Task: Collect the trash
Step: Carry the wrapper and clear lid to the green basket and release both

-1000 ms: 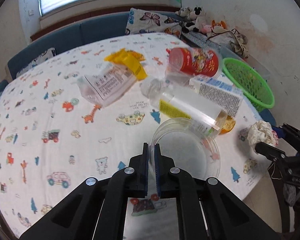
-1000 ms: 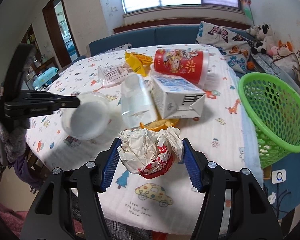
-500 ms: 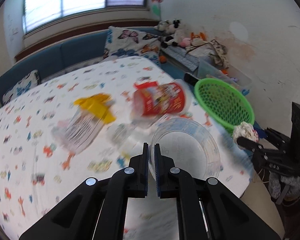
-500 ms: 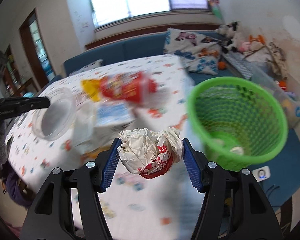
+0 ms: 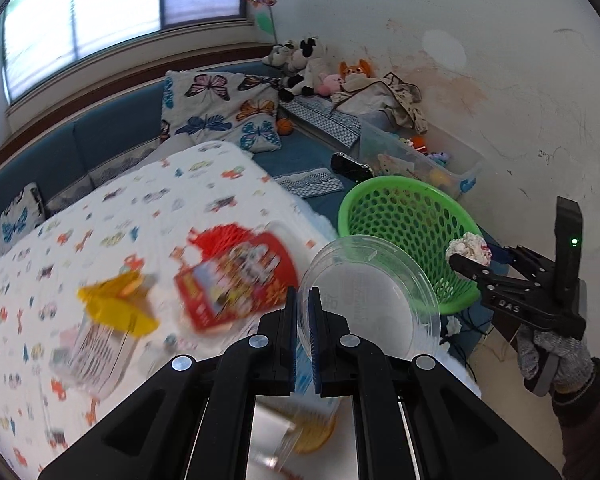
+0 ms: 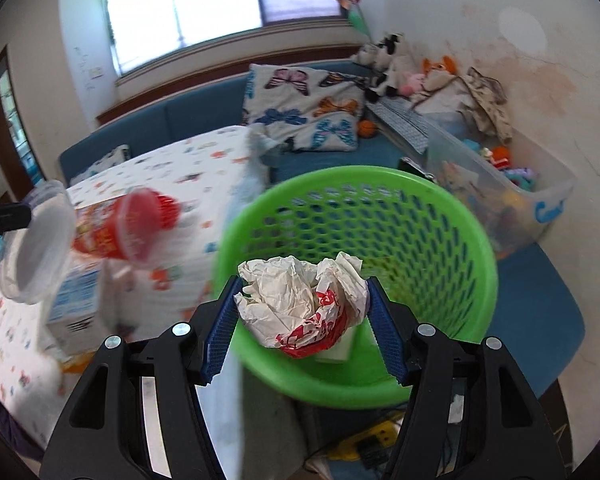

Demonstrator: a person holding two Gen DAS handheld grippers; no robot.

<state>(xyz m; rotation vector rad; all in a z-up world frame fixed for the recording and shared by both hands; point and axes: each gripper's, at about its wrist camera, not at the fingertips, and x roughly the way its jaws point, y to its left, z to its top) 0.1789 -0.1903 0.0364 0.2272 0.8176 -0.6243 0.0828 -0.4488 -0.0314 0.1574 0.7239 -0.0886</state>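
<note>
Off to the left of your left tongs [image 5: 303,312], the table with the cartoon cloth [image 5: 148,200] holds the trash that is waiting: a yellow wrapper [image 5: 118,306] on a clear packet with black print [image 5: 90,354], all blurry, and a red printed cup [image 5: 236,276] lying on its side just beside the tips. Your left tongs are pinched together on the rim of a clear plastic lid [image 5: 370,292]. The lid sticks out to the right of the tips, up in the air, and it sits in front of the green basket [image 5: 412,216]. Farther right in that view, your gloved right hand [image 5: 552,356] holds the other tool out by the basket's rim.

In the right wrist view, the clear lid [image 6: 36,248] shows at the far left, with the red cup [image 6: 132,232] and a blue and white carton [image 6: 76,308] on the table behind it. Your right tongs [image 6: 304,320] are squeezed on a crumpled white and red paper ball [image 6: 300,300], with a blue pad on each side of it. The ball hangs over the near rim of the green basket [image 6: 380,184], and the basket's open mouth is straight ahead of the tips. Something pale lies down inside the basket, but it is mostly hidden behind the ball.
</note>
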